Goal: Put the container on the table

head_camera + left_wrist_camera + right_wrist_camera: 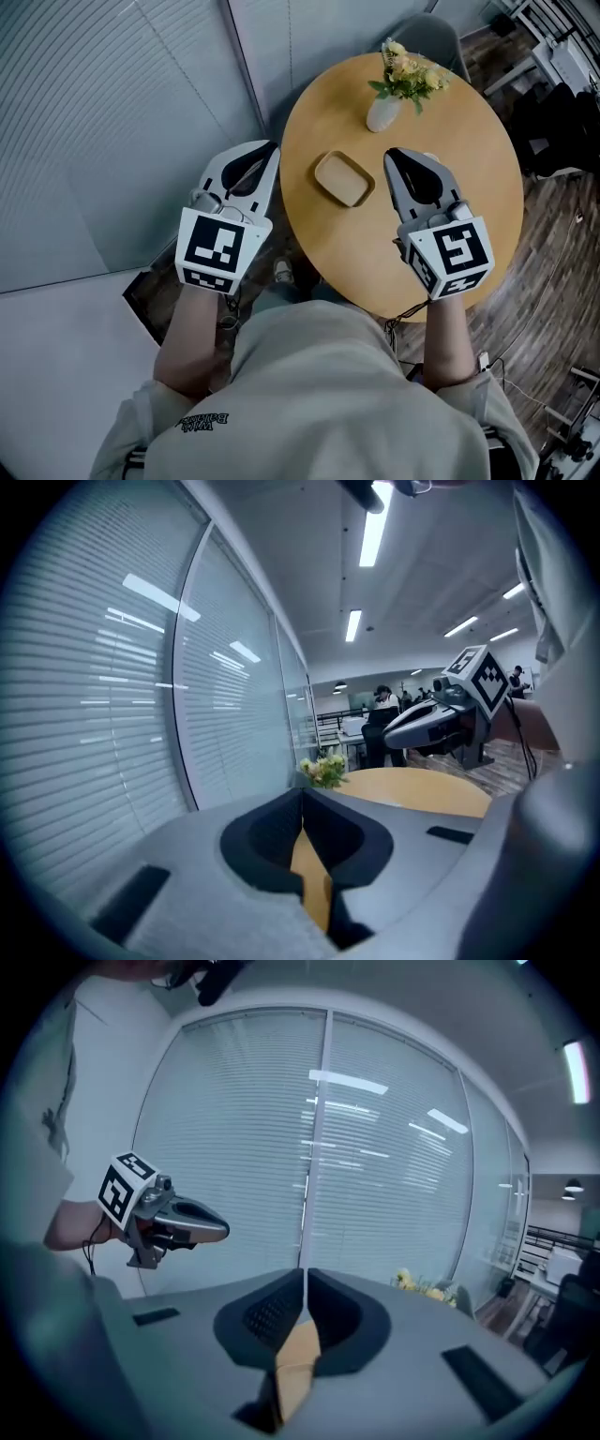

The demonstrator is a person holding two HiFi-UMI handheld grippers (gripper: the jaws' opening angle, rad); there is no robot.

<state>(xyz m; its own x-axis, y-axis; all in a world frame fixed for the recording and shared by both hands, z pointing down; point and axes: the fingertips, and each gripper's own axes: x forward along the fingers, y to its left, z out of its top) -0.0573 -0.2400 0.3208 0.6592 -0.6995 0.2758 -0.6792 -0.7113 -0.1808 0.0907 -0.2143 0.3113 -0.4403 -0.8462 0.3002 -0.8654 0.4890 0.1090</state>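
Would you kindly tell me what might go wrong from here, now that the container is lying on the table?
1. The left gripper and right gripper both have their jaws together and empty, flanking the container in the head view; a careless sweep might push it toward the edge of the table nearest the left gripper.
2. The vase stands just beyond the container, so reaching forward might tip it.

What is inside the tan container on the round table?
The container looks empty in the head view, its shallow inside bare. Its underside, against the table, is covered.
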